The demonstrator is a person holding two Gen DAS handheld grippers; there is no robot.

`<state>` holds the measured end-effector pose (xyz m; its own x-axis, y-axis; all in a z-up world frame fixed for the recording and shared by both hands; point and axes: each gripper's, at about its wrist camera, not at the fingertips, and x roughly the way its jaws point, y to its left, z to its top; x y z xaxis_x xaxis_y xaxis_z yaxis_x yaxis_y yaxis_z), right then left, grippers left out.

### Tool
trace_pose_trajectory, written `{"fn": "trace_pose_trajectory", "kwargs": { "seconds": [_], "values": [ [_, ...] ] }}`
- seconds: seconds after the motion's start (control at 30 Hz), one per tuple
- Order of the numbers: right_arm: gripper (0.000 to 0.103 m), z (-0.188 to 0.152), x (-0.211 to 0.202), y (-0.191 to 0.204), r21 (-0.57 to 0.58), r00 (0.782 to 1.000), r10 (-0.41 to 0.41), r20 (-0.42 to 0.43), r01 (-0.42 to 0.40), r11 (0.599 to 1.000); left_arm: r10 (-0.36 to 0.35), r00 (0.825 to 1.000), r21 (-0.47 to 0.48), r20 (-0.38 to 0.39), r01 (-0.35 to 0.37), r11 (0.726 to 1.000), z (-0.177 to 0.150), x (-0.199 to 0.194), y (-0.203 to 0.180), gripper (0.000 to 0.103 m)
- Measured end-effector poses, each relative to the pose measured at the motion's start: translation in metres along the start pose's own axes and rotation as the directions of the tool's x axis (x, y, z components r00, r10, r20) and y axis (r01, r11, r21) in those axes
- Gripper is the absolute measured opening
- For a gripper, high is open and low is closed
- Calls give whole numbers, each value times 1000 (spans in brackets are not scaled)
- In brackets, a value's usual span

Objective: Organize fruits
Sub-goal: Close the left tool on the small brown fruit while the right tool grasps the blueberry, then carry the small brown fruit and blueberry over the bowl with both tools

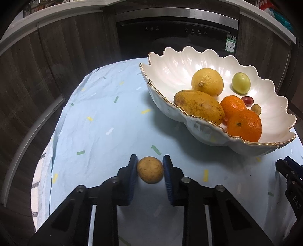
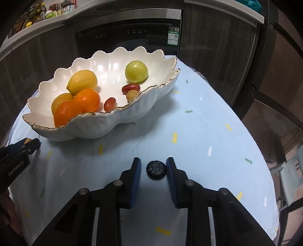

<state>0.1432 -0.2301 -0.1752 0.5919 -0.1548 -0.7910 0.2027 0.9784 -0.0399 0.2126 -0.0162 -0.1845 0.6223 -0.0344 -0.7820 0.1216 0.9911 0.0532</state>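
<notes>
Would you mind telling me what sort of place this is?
Most likely a home kitchen: a built-in dishwasher sits under a countertop, bottles stand on it, and a fruit bowl rests on a clothed table.

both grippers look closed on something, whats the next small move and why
Probably lift both straight up: the left hand-held gripper pinches the small brown fruit, the right hand-held gripper the dark fruit, both resting on the tablecloth, short of the bowl.

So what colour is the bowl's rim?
Gold, edging the white scalloped bowl. The right wrist view shows it best.
</notes>
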Motion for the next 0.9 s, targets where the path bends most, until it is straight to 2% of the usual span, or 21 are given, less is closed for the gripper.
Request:
{"fn": "trace_pose_trajectory", "kwargs": {
  "seconds": [0.37, 0.9],
  "values": [
    [22, 3, -3, -5, 17, 1000, 9, 1, -9, 1000, -8, 1000, 7, 14, 8, 1000, 1, -12, -3, 27],
    [22, 21, -48, -6, 13, 993, 49, 104, -50, 999, 0, 997, 7, 76, -1, 1000, 16, -58, -5, 27]
  ]
}}
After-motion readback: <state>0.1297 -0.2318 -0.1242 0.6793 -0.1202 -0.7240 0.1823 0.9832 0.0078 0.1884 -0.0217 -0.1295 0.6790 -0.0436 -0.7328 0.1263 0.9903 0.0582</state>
